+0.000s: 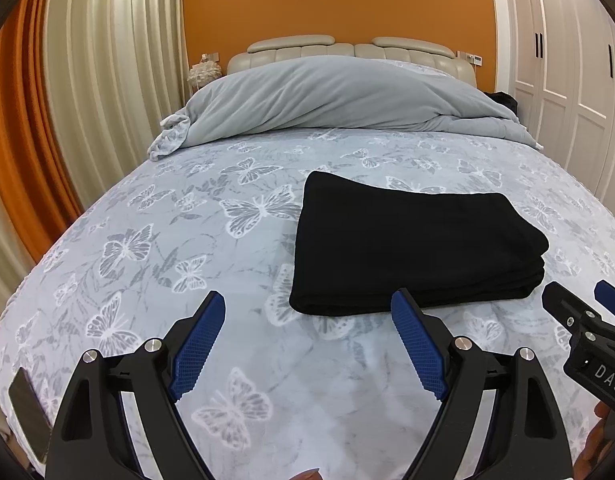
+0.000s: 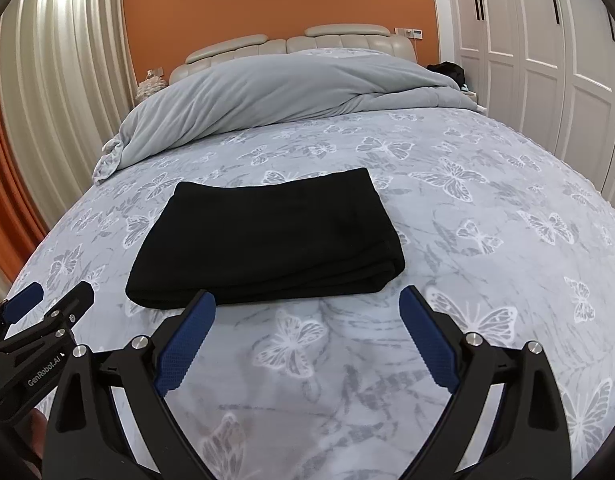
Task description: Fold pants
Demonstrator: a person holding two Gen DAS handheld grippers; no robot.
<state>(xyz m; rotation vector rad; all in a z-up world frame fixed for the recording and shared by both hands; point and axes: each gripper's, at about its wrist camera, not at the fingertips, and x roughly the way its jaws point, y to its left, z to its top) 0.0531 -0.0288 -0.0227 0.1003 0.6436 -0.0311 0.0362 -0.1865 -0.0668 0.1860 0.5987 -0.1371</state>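
The black pants (image 1: 415, 240) lie folded into a thick rectangular stack on the butterfly-print bed cover (image 1: 179, 240); they also show in the right wrist view (image 2: 267, 236). My left gripper (image 1: 307, 304) is open and empty, hovering just short of the stack's near edge, towards its left. My right gripper (image 2: 307, 300) is open and empty, just short of the stack's near right corner. Each gripper shows at the edge of the other's view: the right one (image 1: 583, 300) and the left one (image 2: 55, 292).
A bunched grey duvet (image 1: 339, 96) lies across the head of the bed before a padded headboard (image 1: 347, 50). Curtains (image 1: 87, 80) hang left, white wardrobes (image 2: 547, 60) stand right. A phone (image 1: 27, 412) lies at the bed's near left edge.
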